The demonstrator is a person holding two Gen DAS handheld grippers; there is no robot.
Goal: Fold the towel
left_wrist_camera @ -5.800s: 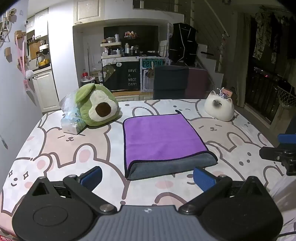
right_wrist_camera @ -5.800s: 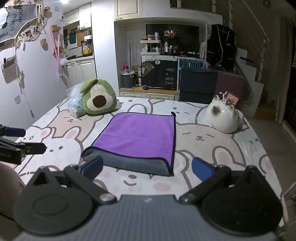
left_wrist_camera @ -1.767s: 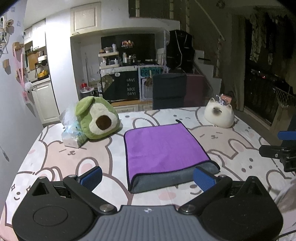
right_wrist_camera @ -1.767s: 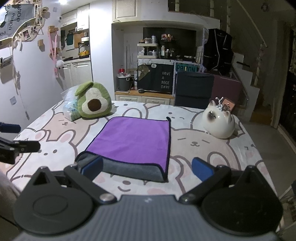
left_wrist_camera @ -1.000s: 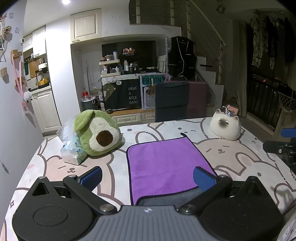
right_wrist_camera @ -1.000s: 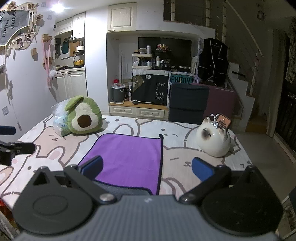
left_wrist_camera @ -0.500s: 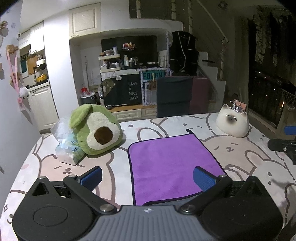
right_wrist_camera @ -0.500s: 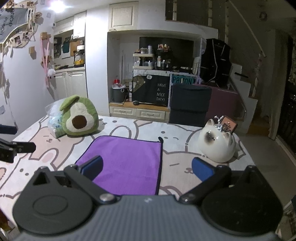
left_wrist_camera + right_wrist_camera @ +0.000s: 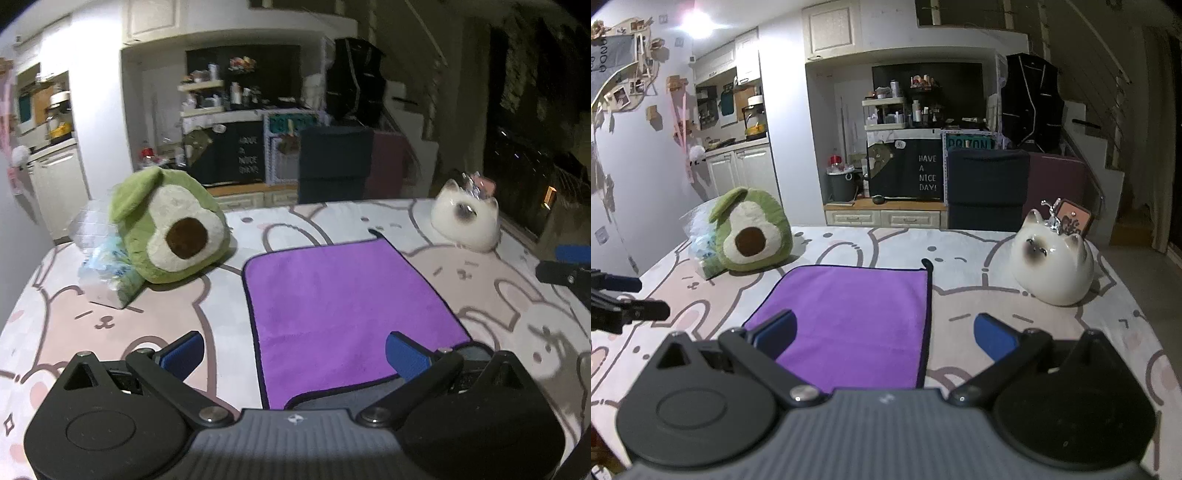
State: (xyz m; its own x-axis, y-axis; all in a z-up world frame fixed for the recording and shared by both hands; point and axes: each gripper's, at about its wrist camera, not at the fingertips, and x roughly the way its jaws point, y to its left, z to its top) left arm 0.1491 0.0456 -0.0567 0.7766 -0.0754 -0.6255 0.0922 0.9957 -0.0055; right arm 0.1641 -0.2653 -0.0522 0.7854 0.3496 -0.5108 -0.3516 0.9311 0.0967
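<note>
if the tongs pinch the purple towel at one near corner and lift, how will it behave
The purple towel is plush, already folded double, so it would probably droop and the layers may peel apart. It looks light. On the tablecloth it would likely drag and bunch rather than slide.

Left gripper point(image 9: 293, 349) hangs low over the near edge of the table point(image 9: 110, 317), jaws spread wide, blue fingertips point(image 9: 183, 349) apart with nothing between them. Straight ahead lies the purple towel point(image 9: 343, 302), folded flat, its grey underside point(image 9: 354, 397) peeking out at the near edge. Off to the left sits the avocado plush point(image 9: 168, 229), touching a clear plastic bag point(image 9: 99, 258) beside it. Far right, a white cat figurine point(image 9: 463, 221) sits beyond the towel's far corner. At the right edge, the right gripper point(image 9: 567, 271) pokes in above the table, its jaws cut off by the frame.
</note>
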